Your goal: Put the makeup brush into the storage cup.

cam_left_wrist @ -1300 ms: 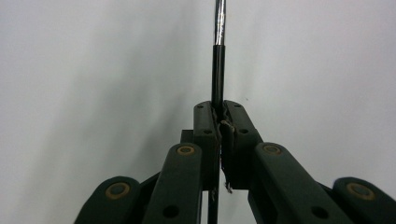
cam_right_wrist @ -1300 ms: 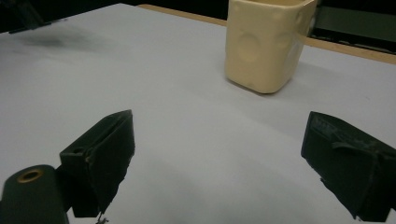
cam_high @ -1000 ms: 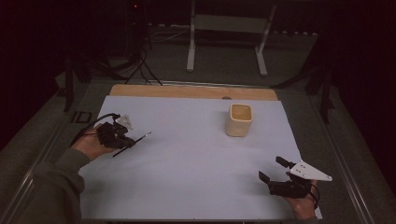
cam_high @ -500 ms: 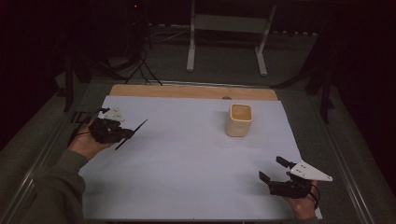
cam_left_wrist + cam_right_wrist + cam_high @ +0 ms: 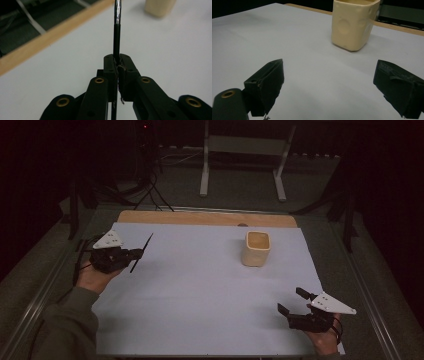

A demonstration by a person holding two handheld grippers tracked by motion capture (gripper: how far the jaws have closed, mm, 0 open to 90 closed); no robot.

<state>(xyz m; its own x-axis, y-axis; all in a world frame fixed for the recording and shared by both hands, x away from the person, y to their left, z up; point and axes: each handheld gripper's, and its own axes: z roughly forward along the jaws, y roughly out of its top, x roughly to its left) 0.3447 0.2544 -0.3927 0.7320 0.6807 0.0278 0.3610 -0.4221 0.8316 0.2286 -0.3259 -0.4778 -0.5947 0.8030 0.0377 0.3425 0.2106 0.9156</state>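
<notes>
My left gripper [image 5: 136,255] is at the left side of the white mat [image 5: 200,295], shut on a thin black stick [image 5: 145,244] that slants up and away. In the left gripper view the jaws [image 5: 117,62] pinch the stick [image 5: 116,37], whose far end is silvery. A cream cup [image 5: 257,248] stands upright at the back right of the mat, and its base shows in the left gripper view [image 5: 160,6]. My right gripper [image 5: 290,301] rests near the front right corner, open with nothing in it. Between its spread jaws [image 5: 329,72] lies bare mat, with the cup [image 5: 353,23] beyond.
A wooden strip [image 5: 200,217] runs along the mat's far edge. Metal rails border the table on both sides. A stand's white legs [image 5: 242,165] and cables [image 5: 150,190] are on the dark floor behind.
My left gripper has moved left and toward the back of the mat with the stick, which now points more steeply away. The right gripper has stayed put.
</notes>
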